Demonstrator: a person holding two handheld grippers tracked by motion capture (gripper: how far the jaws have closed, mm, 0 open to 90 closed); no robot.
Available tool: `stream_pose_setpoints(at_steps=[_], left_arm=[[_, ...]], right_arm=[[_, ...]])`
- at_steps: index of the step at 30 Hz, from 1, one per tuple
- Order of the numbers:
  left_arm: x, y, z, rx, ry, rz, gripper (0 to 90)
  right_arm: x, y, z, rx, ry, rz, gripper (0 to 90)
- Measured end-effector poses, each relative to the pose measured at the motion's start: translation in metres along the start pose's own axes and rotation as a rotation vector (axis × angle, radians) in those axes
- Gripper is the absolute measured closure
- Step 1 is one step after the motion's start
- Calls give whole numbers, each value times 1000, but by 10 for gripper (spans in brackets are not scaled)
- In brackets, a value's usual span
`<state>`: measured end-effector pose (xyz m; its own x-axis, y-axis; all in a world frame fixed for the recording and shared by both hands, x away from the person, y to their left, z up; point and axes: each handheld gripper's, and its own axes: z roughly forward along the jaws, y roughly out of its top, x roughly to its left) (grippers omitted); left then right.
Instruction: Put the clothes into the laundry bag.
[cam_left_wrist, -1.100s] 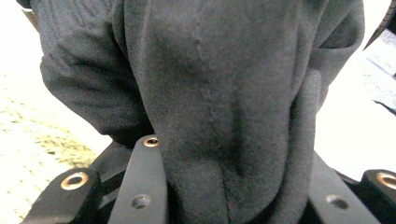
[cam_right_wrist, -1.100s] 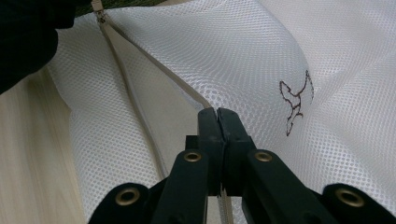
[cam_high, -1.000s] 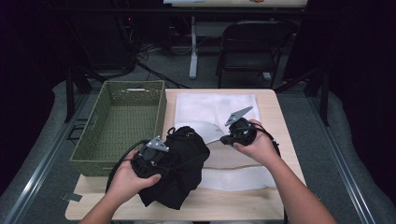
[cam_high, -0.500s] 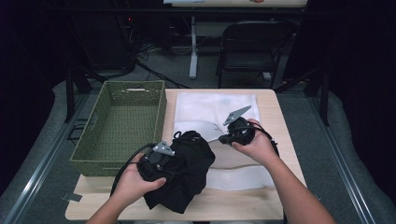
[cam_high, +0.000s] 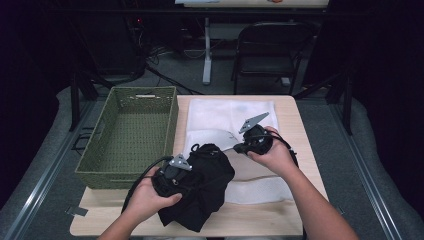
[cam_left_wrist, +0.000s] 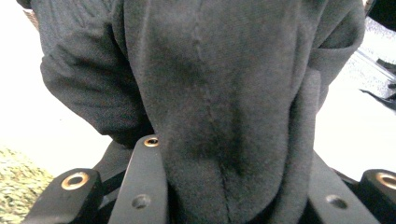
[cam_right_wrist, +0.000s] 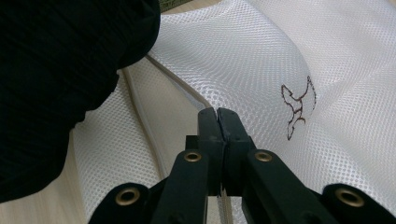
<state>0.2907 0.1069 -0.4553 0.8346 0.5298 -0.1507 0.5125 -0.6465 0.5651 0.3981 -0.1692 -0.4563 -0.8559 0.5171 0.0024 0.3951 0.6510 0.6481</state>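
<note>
**Dark garment clamped on the left, mesh bag edge pinched on the right**

We saw the person's left forearm come in from the bottom of the high view, its hand wrapped around the left gripper (cam_high: 176, 169), which lay pressed into the black garment (cam_high: 200, 187) bunched at the near edge of the table (cam_high: 295, 125). The right forearm reached forward and inward, its hand holding the right gripper (cam_high: 239, 148) over the white mesh bag (cam_high: 225, 116), jaws pointing toward the garment.

In the left gripper view the jaws stood partly apart with a thick fold of the black garment (cam_left_wrist: 224, 116) packed between them, clamped on the cloth. In the right gripper view the right gripper (cam_right_wrist: 217, 116) had its jaws pressed together; a raised edge of the white mesh bag (cam_right_wrist: 243, 60) ran up to them, and they seemed to pinch it.

The garment lay partly on the bag, just beside the green woven basket (cam_high: 131, 131). We could not see the left jaw tips, buried in cloth, and the exact edge the right jaws held was hard to make out. A small dark outline figure (cam_right_wrist: 297, 107) was printed on the mesh.
</note>
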Motion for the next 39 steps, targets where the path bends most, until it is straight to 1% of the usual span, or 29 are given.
stream_pose_setpoints(at_steps=[7,12,16,23,26,28,34,39], left_arm=[[-2,-1,6,5,-8,4,690],[-3,0,8,-6,-15,1,690],[-5,0,10,-1,-12,16,690],[-6,0,15,7,-16,22,691],[-7,1,18,7,-22,15,691],[-7,2,19,3,-24,16,691],[-14,5,21,3,-39,38,692],[-19,8,26,8,-52,58,694]], right_arm=[[-1,1,0,-10,-1,-1,892],[0,1,-1,-10,-3,4,893],[0,1,-1,-12,-3,4,892],[1,2,-2,-14,-2,3,893],[2,3,-3,-17,-3,1,893],[1,3,-3,-19,-5,2,892],[1,3,-2,-21,-3,-2,893],[2,3,-2,-24,-1,3,893]])
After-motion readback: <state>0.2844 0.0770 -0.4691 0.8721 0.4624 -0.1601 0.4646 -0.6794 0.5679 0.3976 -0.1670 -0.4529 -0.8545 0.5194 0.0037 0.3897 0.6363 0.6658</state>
